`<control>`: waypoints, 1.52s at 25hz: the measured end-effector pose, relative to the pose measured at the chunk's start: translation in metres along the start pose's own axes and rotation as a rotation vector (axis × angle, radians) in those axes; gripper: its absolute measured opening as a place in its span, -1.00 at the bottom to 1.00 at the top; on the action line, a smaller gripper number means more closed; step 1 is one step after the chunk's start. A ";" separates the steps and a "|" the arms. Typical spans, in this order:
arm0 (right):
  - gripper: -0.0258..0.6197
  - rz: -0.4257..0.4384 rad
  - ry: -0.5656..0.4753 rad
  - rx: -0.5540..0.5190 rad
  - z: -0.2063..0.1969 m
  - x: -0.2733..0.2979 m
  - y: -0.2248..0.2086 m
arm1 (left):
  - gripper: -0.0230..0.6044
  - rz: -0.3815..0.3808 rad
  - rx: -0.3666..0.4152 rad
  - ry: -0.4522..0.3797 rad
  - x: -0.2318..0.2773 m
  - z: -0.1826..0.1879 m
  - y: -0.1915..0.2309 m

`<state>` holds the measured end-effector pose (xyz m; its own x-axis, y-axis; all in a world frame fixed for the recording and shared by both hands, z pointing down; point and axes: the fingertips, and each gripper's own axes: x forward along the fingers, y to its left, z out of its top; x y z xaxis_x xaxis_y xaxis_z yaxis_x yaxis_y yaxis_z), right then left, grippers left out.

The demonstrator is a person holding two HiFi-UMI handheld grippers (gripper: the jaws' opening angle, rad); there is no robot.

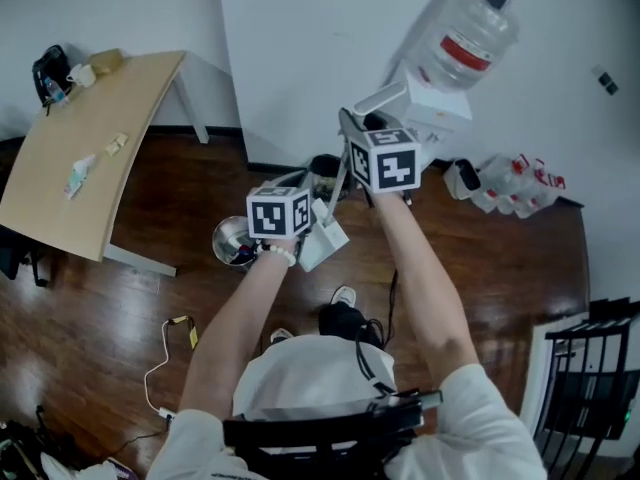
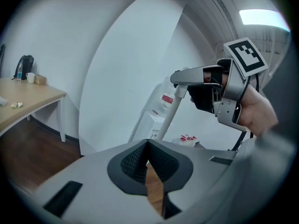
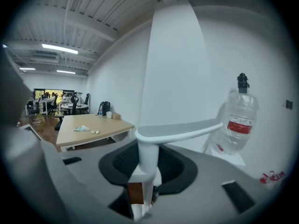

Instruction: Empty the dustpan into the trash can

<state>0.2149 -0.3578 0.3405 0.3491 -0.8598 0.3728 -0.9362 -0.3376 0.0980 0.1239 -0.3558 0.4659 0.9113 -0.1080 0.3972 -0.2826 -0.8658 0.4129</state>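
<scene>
A white long-handled dustpan hangs in front of me, its pan (image 1: 325,240) just right of the round metal trash can (image 1: 232,243) on the wooden floor. My right gripper (image 3: 145,181) is shut on the dustpan's upright handle (image 3: 148,157), just below its flat top grip (image 3: 180,129). The left gripper view shows that same handle (image 2: 175,106) with the right gripper (image 2: 210,94) on it. My left gripper (image 2: 148,146) is shut with nothing between its pads. It hovers near the pan, above the can's right side.
A wooden table (image 1: 90,158) with small items stands at the left. A water dispenser with a large bottle (image 1: 465,38) stands against the white wall, with packed bottles (image 1: 515,183) beside it. A black rack (image 1: 590,368) is at the right and a cable (image 1: 170,343) lies on the floor.
</scene>
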 end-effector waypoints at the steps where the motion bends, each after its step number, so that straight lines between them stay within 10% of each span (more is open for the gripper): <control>1: -0.57 -0.018 0.012 0.010 -0.010 -0.003 -0.009 | -0.93 -0.004 0.000 0.013 0.005 -0.006 -0.004; 20: -0.53 -0.247 0.231 0.409 -0.276 -0.027 -0.164 | -0.93 -0.022 -0.032 0.244 0.122 -0.116 -0.080; 38: -0.47 -0.244 0.295 0.568 -0.368 0.056 -0.149 | -0.93 0.113 -0.113 0.264 0.139 -0.135 -0.035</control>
<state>0.3587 -0.2144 0.6859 0.4460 -0.6200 0.6456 -0.6367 -0.7267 -0.2580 0.2199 -0.2746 0.6175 0.7674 -0.0568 0.6386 -0.4224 -0.7942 0.4370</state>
